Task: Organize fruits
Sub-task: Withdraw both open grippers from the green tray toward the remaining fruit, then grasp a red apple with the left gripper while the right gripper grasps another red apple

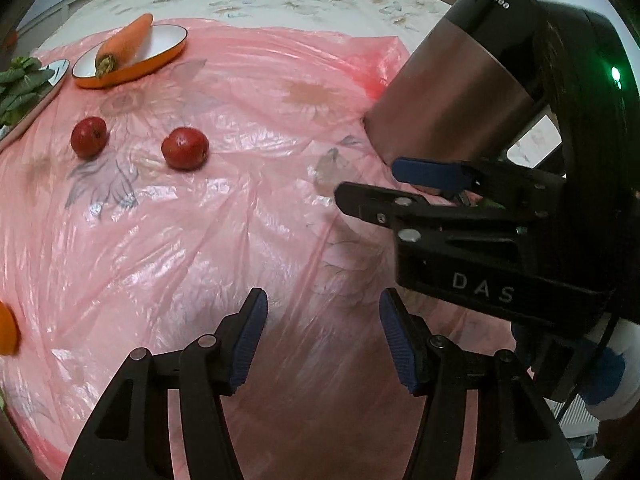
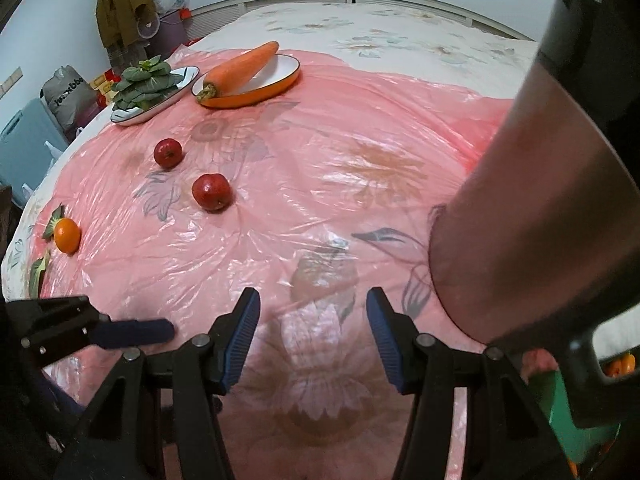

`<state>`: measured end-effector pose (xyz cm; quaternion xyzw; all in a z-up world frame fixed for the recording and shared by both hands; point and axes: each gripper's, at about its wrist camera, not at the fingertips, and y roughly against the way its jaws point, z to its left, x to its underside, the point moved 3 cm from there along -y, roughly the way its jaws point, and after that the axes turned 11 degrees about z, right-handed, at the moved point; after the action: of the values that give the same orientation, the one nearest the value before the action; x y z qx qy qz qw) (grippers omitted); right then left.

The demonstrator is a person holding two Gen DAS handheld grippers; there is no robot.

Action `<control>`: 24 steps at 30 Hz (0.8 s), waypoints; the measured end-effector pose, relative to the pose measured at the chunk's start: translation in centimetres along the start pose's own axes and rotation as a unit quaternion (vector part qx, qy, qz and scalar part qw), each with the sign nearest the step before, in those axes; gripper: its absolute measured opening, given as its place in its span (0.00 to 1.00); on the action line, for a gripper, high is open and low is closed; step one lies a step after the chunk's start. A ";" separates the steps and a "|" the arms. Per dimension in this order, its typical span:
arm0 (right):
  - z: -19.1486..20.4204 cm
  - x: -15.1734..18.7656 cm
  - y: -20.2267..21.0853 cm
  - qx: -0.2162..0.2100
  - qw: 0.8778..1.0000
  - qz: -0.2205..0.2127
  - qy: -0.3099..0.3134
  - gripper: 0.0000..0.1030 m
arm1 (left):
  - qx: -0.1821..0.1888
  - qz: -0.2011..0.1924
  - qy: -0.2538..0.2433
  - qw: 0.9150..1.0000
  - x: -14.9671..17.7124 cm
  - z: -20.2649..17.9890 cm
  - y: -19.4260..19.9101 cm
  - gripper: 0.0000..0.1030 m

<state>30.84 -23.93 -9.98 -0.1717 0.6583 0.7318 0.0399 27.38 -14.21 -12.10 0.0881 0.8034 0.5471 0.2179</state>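
Note:
Two red apples lie apart on the pink plastic sheet, one nearer and one further left. An orange with leaves sits at the sheet's left edge. My left gripper hangs open over bare sheet with nothing between its blue pads; one of its fingers shows in the right wrist view. My right gripper is also open and holds nothing, close beside the kettle.
A tall brown and black kettle stands at the right. At the back, a carrot lies across an orange-rimmed plate, and leafy greens fill a white plate. A green container shows at bottom right.

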 end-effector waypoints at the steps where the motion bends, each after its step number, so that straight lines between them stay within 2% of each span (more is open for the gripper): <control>1: 0.1 -0.1 -0.2 -0.002 1.000 0.000 0.002 0.72 | -0.002 0.000 -0.003 1.000 0.0 0.0 -0.1 0.51; 12: 1.3 -1.4 -1.0 -0.014 1.000 -0.001 0.020 0.72 | 0.022 -0.011 0.000 1.000 -0.8 0.8 0.9 0.52; 19: 2.9 -3.4 -1.0 -0.027 0.999 -0.013 0.033 0.72 | 0.016 -0.024 0.004 1.000 -1.6 2.4 3.0 0.55; 24: 5.0 -5.0 -1.3 -0.047 0.997 -0.019 0.051 0.72 | -0.001 -0.026 0.019 0.999 -1.9 4.8 4.5 0.56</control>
<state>34.90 -18.04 -9.38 -0.2229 0.6208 0.7515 0.0120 30.84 -9.15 -8.99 0.0564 0.8087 0.5439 0.2169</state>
